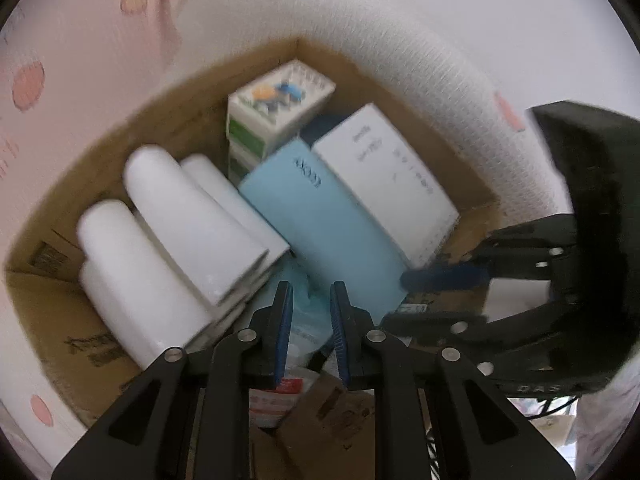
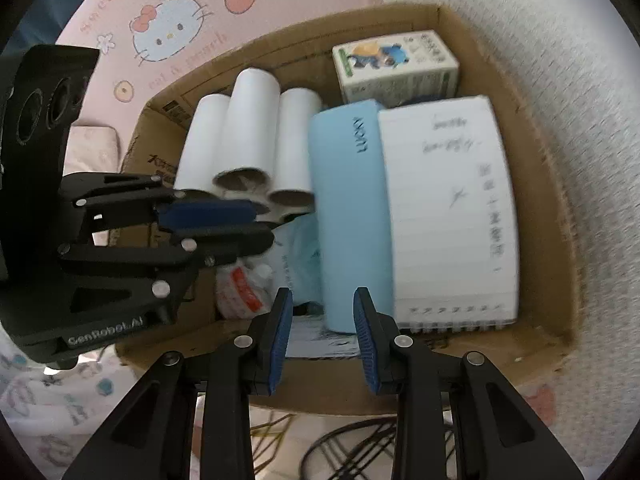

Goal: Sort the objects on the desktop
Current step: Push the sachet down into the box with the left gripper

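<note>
In the cardboard box [image 2: 536,184], white paper rolls [image 2: 252,128] lie at the left, a blue case [image 2: 348,208] leans in the middle, and a spiral notebook [image 2: 448,208] is at the right, with a small printed carton [image 2: 396,66] behind. The left tongs [image 1: 311,332] hang slightly parted and empty over the box; the right tongs [image 2: 323,336] stand open, holding nothing.

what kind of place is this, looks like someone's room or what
Probably a home, perhaps a bedroom: the cardboard box rests on soft pink cartoon-cat fabric like bedding, and holds household bits: white paper rolls, a spiral notebook and a light blue case.
</note>
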Available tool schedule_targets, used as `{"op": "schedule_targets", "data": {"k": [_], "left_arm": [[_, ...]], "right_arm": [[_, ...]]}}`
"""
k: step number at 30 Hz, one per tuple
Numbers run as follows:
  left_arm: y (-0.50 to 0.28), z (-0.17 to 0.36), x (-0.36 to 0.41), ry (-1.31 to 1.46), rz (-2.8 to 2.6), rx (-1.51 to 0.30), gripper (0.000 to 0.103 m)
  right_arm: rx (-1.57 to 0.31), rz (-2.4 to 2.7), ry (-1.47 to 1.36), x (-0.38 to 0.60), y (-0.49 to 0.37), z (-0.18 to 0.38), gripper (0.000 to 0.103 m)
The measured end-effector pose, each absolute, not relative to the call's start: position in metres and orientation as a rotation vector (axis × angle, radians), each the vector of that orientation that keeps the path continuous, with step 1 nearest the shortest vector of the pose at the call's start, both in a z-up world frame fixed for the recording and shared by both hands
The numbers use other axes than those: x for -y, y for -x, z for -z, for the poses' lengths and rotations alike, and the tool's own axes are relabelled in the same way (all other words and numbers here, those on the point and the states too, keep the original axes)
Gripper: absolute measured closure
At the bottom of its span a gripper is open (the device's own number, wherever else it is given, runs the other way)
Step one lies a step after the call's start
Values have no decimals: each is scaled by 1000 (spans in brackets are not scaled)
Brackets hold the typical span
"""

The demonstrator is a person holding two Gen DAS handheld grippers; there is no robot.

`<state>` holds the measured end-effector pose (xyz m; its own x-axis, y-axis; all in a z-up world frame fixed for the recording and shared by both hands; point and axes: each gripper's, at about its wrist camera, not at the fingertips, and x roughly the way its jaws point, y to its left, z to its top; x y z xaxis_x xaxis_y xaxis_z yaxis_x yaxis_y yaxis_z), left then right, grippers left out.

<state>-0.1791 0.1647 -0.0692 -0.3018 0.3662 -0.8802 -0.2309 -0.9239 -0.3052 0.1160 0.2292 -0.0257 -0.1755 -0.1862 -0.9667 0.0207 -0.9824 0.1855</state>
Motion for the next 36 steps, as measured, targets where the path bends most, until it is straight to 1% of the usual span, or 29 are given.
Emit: {"op": "schedule_targets", "data": {"k": [2,4,5,7,9,12,16,20,23,24,27,33,34,36], "left_arm": [[171,59,-160,1519,-2315,116,82],[167,57,-155,1521,-2336,79,82],[166,57,-153,1534,-2322,82,83],[164,61,-145,1561,-2296,117,89],[165,62,-141,1575,-2293,115,90],[160,63,-131,1575,-2326,94,90],[155,63,-117,1573,-2334,116,90],[153,61,-110,1573,-2308,158,90],[151,60,-113,1562,-2305,148,90],[150,60,-113,1557,-2303,148,90],[149,60,-116,1545,-2284,151,90],[143,50,-120,1494,-2288,96,90],[140,46,-119,1473,-2300,79,89],[134,37,-120,1426,-2329,53,86]], "right_arm": [[205,2277,-1919,-225,-115,27,75],[195,2238,-1922,-214,-111,31,75],[195,2219,-1926,-209,-109,34,75],[195,2176,-1941,-197,-103,41,75],[160,2151,-1977,-185,-98,50,75],[136,2108,-2040,-176,-87,65,75],[144,2093,-2044,-167,-79,74,75],[90,2070,-2069,-159,-71,88,76],[89,2041,-2116,-155,-66,100,76],[59,2038,-2148,-153,-65,105,76],[-110,2069,-2225,-149,-62,110,76],[-106,2062,-2254,-146,-62,104,76],[-78,2072,-2244,-146,-63,99,75],[63,2144,-2162,-151,-65,81,75]]}}
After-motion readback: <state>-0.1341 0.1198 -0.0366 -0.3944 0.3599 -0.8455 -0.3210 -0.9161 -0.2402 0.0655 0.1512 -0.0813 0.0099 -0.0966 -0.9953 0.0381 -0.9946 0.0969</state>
